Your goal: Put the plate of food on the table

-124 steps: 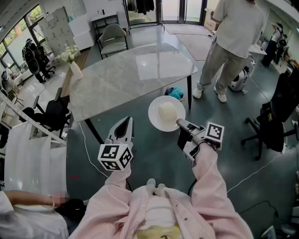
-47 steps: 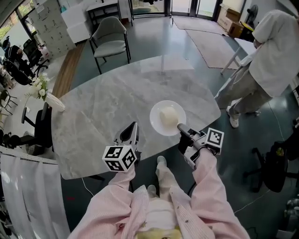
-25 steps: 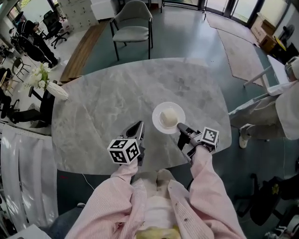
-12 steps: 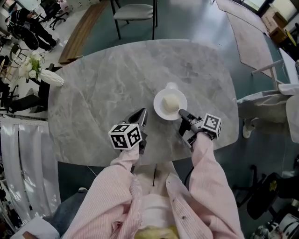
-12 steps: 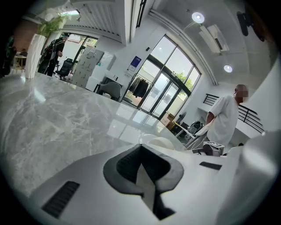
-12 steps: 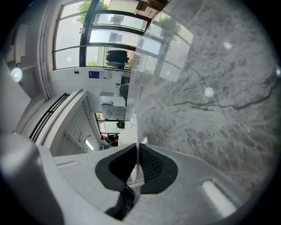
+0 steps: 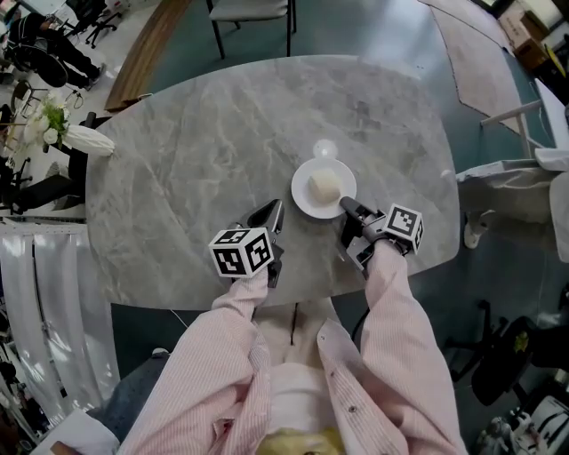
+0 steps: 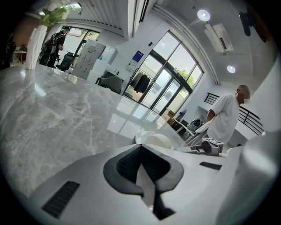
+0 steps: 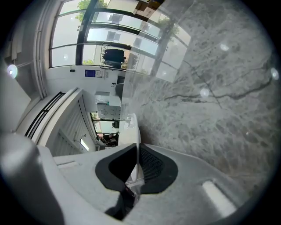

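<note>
Left tongs (image 7: 272,213): shut on nothing, idling over the tabletop (image 7: 196,133). Right tongs (image 7: 348,205): clamped on the near rim of the plate (image 7: 305,193), food (image 7: 326,185) on it, just ahead of the tips. Already over the tabletop; unclear whether resting yet. Likely left: set down, release.

Flower vase (image 7: 89,139); grey chair (image 7: 253,11)

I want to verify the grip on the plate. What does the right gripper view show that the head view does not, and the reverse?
Only the right gripper view: the plate rim edge-on, pinched between the dark pads of the right gripper. Only the head view: the pale food on the plate, the left gripper beside it, a vase at the left. Both: the grey marble table beneath the plate.
</note>
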Demonstrator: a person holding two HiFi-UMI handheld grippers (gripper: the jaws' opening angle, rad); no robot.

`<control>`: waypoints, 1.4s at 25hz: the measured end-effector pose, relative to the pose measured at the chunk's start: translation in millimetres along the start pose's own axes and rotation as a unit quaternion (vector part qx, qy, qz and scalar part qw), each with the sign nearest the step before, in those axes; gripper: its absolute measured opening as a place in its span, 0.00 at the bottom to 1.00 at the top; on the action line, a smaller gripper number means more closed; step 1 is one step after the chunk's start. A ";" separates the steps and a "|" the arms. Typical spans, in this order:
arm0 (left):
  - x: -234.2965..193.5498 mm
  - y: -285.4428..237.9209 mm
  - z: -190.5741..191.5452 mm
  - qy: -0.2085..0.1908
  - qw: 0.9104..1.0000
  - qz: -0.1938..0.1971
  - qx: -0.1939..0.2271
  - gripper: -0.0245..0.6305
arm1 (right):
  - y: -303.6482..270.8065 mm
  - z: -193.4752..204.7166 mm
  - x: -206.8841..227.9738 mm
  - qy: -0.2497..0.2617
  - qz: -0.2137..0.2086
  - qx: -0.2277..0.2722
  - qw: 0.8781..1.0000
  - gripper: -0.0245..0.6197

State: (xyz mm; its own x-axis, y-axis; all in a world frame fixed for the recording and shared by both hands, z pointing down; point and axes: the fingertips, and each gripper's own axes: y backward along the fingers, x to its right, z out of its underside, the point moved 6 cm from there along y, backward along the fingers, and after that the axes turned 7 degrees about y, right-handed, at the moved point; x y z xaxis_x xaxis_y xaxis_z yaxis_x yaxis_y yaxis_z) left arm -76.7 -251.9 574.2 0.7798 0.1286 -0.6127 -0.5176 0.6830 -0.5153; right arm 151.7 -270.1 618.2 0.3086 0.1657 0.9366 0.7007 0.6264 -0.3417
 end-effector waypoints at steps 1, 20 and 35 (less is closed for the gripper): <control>-0.4 -0.5 1.0 0.001 1.000 0.000 -0.001 0.03 | 0.6 1.8 0.0 -0.008 0.006 0.001 1.000 0.06; -0.1 -4.2 9.8 0.007 1.000 0.003 -0.013 0.03 | -7.3 0.2 -13.1 0.089 0.106 0.005 0.990 0.08; 7.7 -8.4 13.5 0.007 1.000 0.007 -0.020 0.03 | -10.6 4.8 -16.2 0.220 0.216 -0.010 0.951 0.16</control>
State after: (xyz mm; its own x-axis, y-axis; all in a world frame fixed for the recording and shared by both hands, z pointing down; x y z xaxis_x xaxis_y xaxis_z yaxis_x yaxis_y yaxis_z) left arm -61.5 -246.9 581.9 0.7669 0.1274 -0.6289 -0.5424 0.6525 -0.5292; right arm 136.3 -275.8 607.0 0.8069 0.0672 0.5868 0.4579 0.5563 -0.6934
